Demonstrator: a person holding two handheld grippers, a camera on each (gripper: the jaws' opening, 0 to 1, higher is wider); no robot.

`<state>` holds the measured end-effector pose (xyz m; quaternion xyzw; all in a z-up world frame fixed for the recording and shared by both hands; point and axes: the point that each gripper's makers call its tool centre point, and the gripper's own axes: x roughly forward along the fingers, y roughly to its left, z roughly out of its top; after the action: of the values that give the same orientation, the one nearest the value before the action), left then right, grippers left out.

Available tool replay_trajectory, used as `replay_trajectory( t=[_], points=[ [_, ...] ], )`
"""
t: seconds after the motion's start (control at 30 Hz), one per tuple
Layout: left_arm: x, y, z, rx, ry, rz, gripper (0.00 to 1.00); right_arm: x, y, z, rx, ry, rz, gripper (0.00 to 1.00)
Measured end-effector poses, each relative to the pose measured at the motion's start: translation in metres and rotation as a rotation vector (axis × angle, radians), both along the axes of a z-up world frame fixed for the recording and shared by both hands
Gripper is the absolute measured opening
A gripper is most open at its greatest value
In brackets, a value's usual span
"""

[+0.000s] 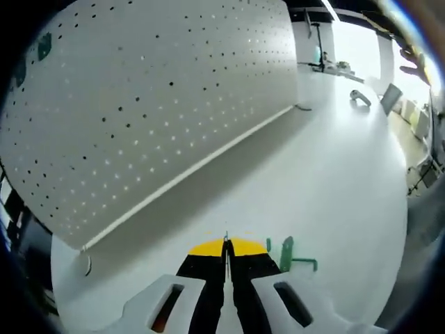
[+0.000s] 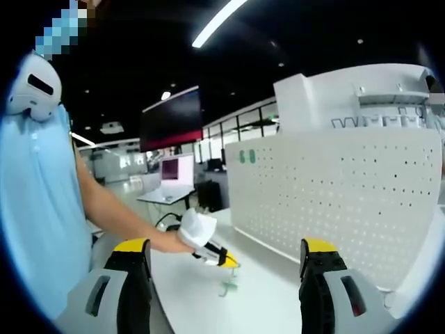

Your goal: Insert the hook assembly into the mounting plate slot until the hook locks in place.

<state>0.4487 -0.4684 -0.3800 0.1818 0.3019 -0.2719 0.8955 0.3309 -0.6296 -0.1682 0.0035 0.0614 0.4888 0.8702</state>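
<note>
Pegboard [image 1: 153, 104] fills the left of my left gripper view, standing upright on the white table [image 1: 334, 181], its holes running in rows. Coming across, my left gripper [image 1: 226, 245] sits low with its yellow-tipped jaws pressed together, nothing between them. Just right of those tips lies the green hook [image 1: 290, 257], flat on the table, near but apart from the jaws. Over in the right gripper view, that left gripper [image 2: 221, 257] shows in the person's hand [image 2: 177, 240], the hook [image 2: 228, 284] just below its tip. My right gripper [image 2: 226, 259] stands wide, holding nothing. Risks as I judge them: closed jaws nudging the hook and skidding it away, a pinch on its thin arm letting it twist, and a tilted entry missing the holes.
</note>
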Motion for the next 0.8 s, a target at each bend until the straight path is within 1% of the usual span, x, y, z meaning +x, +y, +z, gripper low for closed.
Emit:
replay_trajectory(
  t=[0.03, 0.1, 0.17, 0.23, 0.43, 0.53, 0.67, 0.8],
  points=[
    [0.0, 0.0, 0.005, -0.017, -0.008, 0.005, 0.01, 0.0, 0.001, 0.0, -0.002, -0.001, 0.001, 0.9],
    [0.0, -0.001, 0.011, -0.032, -0.02, 0.007, 0.01, 0.0, 0.003, 0.001, -0.004, -0.003, 0.003, 0.9],
    [0.0, -0.004, 0.023, -0.056, -0.042, 0.006, 0.01, 0.0, 0.005, 0.003, -0.006, -0.006, 0.007, 0.9],
    [-0.001, -0.006, 0.029, -0.068, -0.052, 0.004, 0.01, -0.001, 0.007, 0.005, -0.01, -0.009, 0.011, 0.9],
    [-0.002, -0.015, 0.061, -0.143, -0.109, -0.005, 0.01, -0.001, 0.01, 0.009, -0.013, -0.018, 0.015, 0.89],
    [-0.004, -0.019, 0.076, -0.181, -0.131, -0.015, 0.01, -0.002, 0.011, 0.011, -0.019, -0.024, 0.017, 0.89],
    [-0.008, -0.023, 0.097, -0.214, -0.165, -0.036, 0.01, -0.003, 0.013, 0.015, -0.02, -0.032, 0.024, 0.89],
    [-0.011, -0.026, 0.114, -0.249, -0.191, -0.059, 0.01, -0.004, 0.017, 0.019, -0.023, -0.044, 0.033, 0.89]
  ],
)
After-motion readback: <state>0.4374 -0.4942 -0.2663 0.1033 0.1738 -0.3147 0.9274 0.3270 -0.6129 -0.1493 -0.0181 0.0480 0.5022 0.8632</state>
